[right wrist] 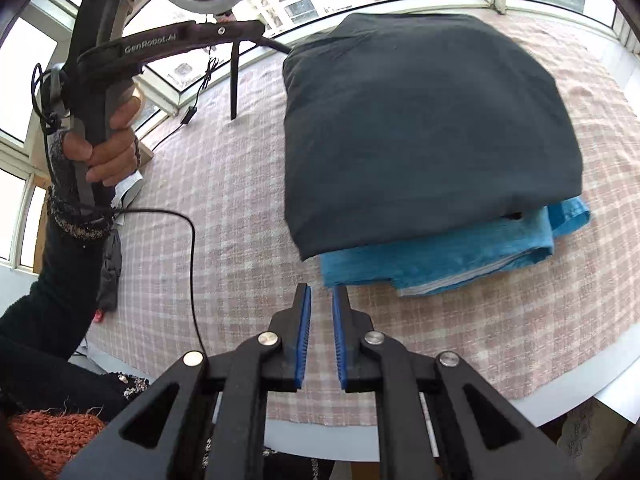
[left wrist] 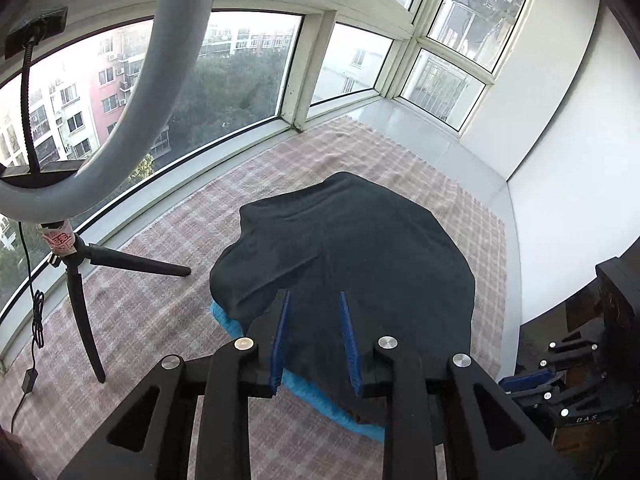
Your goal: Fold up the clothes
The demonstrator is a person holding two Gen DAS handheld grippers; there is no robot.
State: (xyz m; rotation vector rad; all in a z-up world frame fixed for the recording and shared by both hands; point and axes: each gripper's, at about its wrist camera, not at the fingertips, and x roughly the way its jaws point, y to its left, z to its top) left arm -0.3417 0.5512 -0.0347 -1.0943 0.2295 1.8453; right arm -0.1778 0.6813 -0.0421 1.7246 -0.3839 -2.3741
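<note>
- Left wrist view: the left gripper point(left wrist: 315, 300) is hovering over the near part of a dark garment point(left wrist: 348, 252), its blue-padded fingers point(left wrist: 281, 340) standing spread apart with nothing between them.
- The dark garment is lying folded in a rounded heap in the middle of the pink checked cloth point(left wrist: 168, 312), with a loose fold bulging on its left side.
- A blue towel point(left wrist: 308, 394) is peeking out from under the garment's near and left edges.
- A ring light point(left wrist: 132, 116) on a black tripod point(left wrist: 86, 300) is standing to the left, just in front of the windows point(left wrist: 224, 80).
- The right gripper point(left wrist: 548, 376) is showing at the far right edge, too dark to tell how its jaws stand.
- Right wrist view: the right gripper point(right wrist: 320, 292) is hanging above the pink checked cloth point(right wrist: 224, 208), just near of the stack, its fingers point(right wrist: 305, 332) sitting slightly parted and pinching nothing.
- The dark garment point(right wrist: 424, 132) is lying flat and folded on top of the blue towel point(right wrist: 448, 256), which is sticking out along the near and right sides.
- At the left, a hand point(right wrist: 108, 148) is gripping the handle of the left gripper, raised above the cloth's left part.
- An orange knit point(right wrist: 48, 440) is showing at the near left corner.
</note>
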